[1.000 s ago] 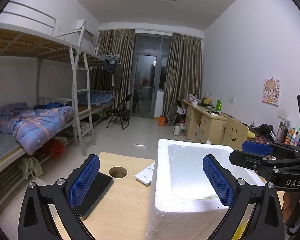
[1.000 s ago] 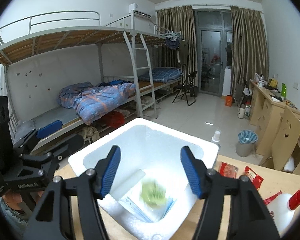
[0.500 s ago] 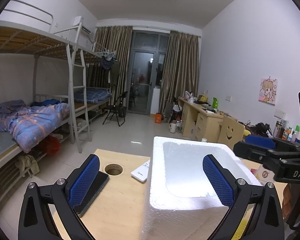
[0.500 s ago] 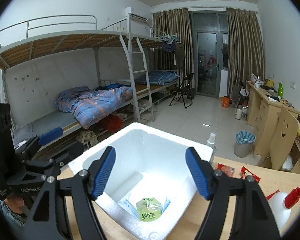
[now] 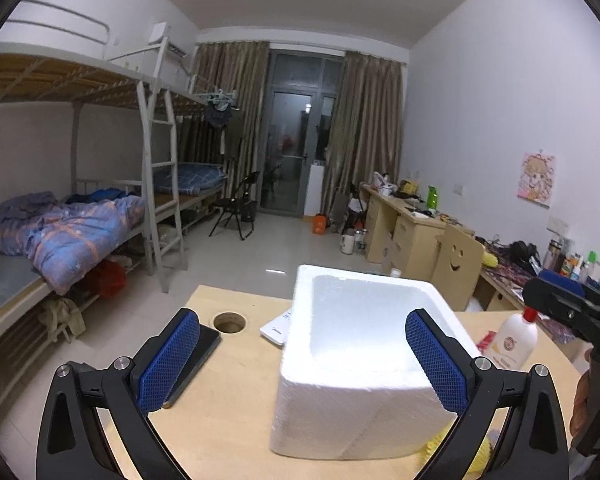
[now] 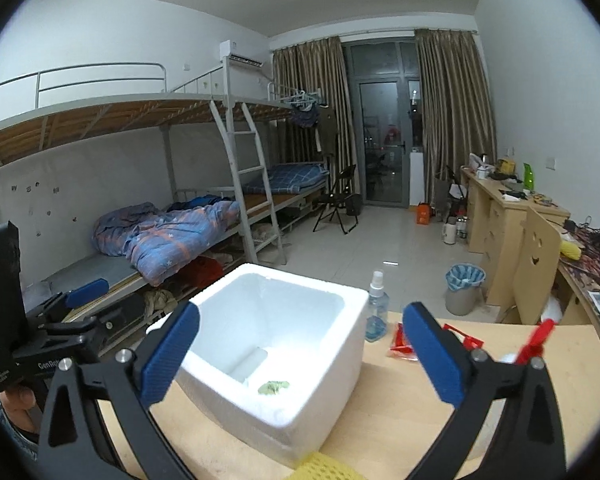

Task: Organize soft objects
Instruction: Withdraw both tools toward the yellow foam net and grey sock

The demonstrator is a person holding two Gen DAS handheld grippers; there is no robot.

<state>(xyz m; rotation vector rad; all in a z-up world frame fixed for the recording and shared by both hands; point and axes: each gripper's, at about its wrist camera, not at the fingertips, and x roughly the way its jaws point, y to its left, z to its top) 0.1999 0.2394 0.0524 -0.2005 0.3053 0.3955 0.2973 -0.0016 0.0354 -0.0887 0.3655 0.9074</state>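
Note:
A white foam box [image 5: 356, 364] stands on the wooden table [image 5: 228, 412]; in the right wrist view the foam box [image 6: 276, 340] holds a green packet [image 6: 274, 387] at its bottom. My left gripper [image 5: 302, 364] is open and empty, near the box's left front side. My right gripper [image 6: 300, 354] is open and empty, above the box's near right side. A yellow mesh object [image 6: 326, 468] lies at the box's near edge, also in the left wrist view [image 5: 460, 446].
On the table: a dark phone [image 5: 198, 356], a cable hole [image 5: 229, 322], a white remote [image 5: 278, 326], a white spray bottle with red trigger [image 5: 514, 338], a clear spray bottle [image 6: 376, 312] and red snack packets [image 6: 404, 342]. Bunk beds stand left, desks right.
The green packet dropped into the foam box and came to rest. My right gripper has drawn back and turned right, so the box sits lower and farther. My left view pulled back slightly.

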